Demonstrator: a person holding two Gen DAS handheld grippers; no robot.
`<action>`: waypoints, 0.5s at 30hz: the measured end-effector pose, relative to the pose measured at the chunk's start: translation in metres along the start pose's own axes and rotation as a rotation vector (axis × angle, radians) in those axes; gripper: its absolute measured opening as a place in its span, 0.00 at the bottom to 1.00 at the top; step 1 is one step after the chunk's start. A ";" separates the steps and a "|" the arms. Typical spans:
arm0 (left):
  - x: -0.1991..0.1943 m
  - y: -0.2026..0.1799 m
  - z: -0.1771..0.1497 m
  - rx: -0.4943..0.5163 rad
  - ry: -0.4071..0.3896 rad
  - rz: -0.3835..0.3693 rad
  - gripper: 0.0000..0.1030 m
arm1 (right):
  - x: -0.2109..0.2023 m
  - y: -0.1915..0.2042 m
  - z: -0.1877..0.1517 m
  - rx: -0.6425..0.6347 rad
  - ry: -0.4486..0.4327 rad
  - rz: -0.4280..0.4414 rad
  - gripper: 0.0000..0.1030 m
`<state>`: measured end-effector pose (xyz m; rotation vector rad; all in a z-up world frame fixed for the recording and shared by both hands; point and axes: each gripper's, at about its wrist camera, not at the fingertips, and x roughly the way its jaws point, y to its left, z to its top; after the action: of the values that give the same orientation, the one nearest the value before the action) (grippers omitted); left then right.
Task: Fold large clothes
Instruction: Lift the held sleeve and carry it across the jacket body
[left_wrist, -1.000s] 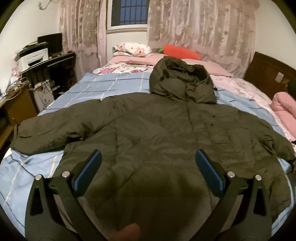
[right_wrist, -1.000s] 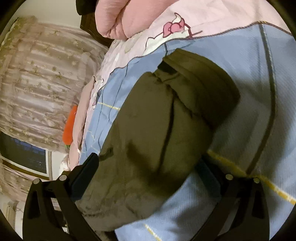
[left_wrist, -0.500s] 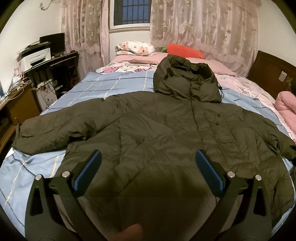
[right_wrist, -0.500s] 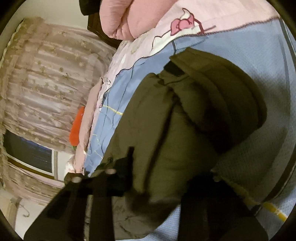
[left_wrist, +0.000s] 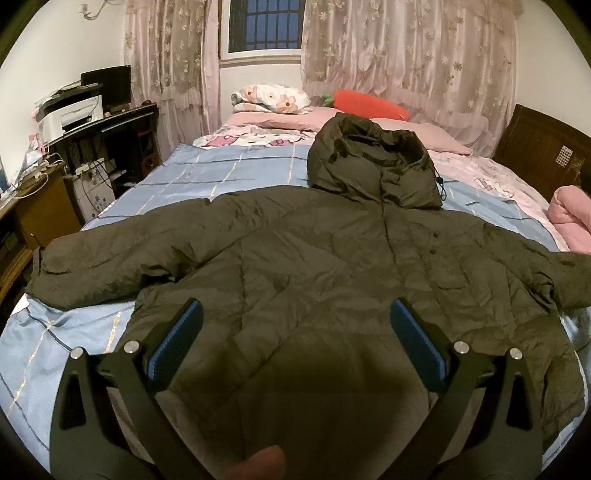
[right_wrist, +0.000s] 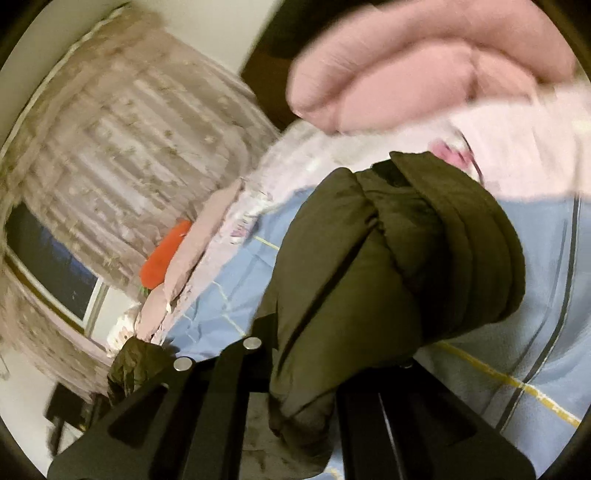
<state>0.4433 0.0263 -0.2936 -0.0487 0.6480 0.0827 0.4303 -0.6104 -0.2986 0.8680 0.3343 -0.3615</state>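
A large dark olive hooded jacket (left_wrist: 314, 258) lies spread front-up on the blue bed (left_wrist: 229, 173), hood (left_wrist: 373, 162) toward the pillows, left sleeve (left_wrist: 96, 262) stretched out to the left. My left gripper (left_wrist: 295, 343) is open and empty, hovering over the jacket's lower hem. In the right wrist view my right gripper (right_wrist: 314, 373) is shut on the jacket's right sleeve (right_wrist: 388, 277) near the cuff and lifts it off the blue sheet (right_wrist: 535, 332). The pads are hidden by the fabric.
A pink folded quilt (right_wrist: 424, 62) lies at the bed's right side, also in the left wrist view (left_wrist: 572, 218). Pillows (left_wrist: 273, 98) and an orange carrot cushion (left_wrist: 369, 105) sit at the head. A dark desk with a printer (left_wrist: 81, 110) stands left of the bed.
My right gripper closed on the right sleeve end and lifted it, swinging the view. My left gripper stayed open and drifted slightly over the hem.
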 end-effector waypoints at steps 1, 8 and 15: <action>-0.001 0.000 0.000 0.003 -0.007 0.005 0.98 | -0.008 0.014 0.001 -0.035 -0.017 0.001 0.05; -0.009 0.003 0.005 -0.006 -0.026 -0.004 0.98 | -0.054 0.094 -0.005 -0.191 -0.098 0.034 0.04; -0.022 0.012 0.007 0.002 -0.061 -0.013 0.98 | -0.072 0.164 -0.003 -0.333 -0.087 0.034 0.04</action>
<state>0.4288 0.0372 -0.2753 -0.0480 0.5869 0.0709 0.4383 -0.4987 -0.1588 0.5300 0.2887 -0.3002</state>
